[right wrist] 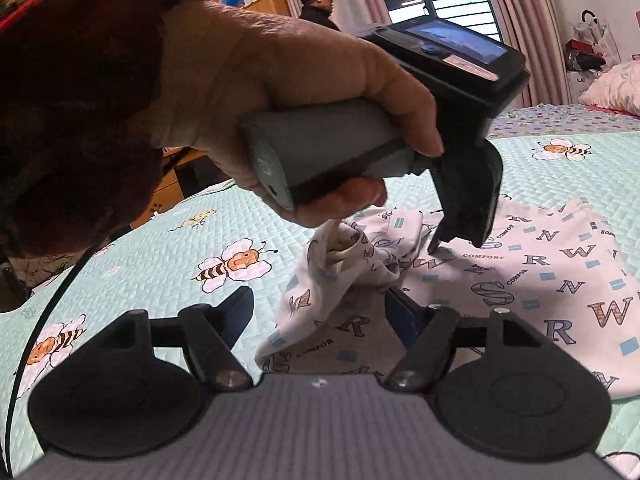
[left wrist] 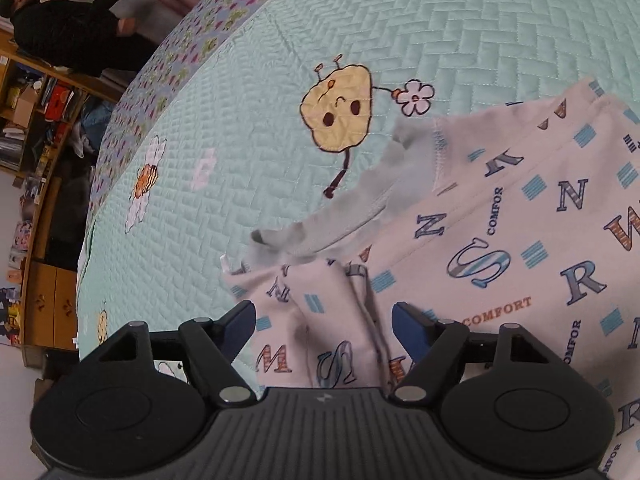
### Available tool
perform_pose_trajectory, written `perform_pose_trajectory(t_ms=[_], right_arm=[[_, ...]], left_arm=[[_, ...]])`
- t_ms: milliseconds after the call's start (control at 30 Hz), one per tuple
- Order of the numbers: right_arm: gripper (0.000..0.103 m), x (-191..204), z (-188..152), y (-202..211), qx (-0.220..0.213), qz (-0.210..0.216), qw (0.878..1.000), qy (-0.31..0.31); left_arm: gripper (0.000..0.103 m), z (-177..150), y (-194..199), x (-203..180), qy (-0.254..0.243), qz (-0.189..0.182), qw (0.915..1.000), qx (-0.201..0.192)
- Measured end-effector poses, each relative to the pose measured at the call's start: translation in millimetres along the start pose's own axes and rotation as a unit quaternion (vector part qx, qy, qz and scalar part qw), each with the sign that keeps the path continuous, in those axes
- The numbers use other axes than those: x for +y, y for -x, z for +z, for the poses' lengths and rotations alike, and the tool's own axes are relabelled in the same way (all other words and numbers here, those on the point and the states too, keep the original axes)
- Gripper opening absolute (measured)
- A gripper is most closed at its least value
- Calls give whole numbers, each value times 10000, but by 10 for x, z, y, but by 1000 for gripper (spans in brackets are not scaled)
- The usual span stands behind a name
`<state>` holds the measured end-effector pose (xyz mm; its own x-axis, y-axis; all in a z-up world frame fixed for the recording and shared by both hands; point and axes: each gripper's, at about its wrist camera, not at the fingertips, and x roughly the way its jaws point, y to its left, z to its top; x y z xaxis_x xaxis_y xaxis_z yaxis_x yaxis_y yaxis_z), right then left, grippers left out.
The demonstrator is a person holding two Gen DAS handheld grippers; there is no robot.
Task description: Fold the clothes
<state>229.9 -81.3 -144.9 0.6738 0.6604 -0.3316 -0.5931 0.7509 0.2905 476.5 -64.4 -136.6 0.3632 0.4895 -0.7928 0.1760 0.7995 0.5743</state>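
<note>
A white garment printed with letters and blue bars [left wrist: 500, 240] lies on the mint quilted bedspread [left wrist: 248, 128]. Its grey-lined end [left wrist: 352, 216] is rumpled and turned back. My left gripper [left wrist: 324, 320] points down at it, open, with a bunched fold of the cloth between the fingers; the pads are not pressing on it. In the right wrist view a hand [right wrist: 280, 80] holds the left gripper [right wrist: 460, 244], whose tips rest at the garment [right wrist: 560, 280]. My right gripper [right wrist: 320, 308] is open just before the crumpled end [right wrist: 344, 256].
A person in black [right wrist: 318, 8] stands beyond the bed's far edge, by wooden shelves [left wrist: 36, 112]. A pillow [right wrist: 612, 88] lies at the far right of the bed. A dark cable [right wrist: 48, 304] runs along the left. Bedspread stretches left of the garment.
</note>
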Motion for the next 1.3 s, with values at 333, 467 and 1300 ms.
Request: perform_pose_trajectory(t_ms=[333, 467, 1300], right_arm=[[76, -49, -8, -54, 78, -71, 9999, -82], [76, -40, -12, -63, 87, -62, 9999, -42], [77, -121, -58, -288, 303, 240, 9913, -1258]], left_arm=[[70, 72, -102, -70, -100, 249, 9995, 153], [31, 76, -106, -95, -49, -35, 9996, 279], [6, -97, 24, 422, 641, -1142, 9911, -241]])
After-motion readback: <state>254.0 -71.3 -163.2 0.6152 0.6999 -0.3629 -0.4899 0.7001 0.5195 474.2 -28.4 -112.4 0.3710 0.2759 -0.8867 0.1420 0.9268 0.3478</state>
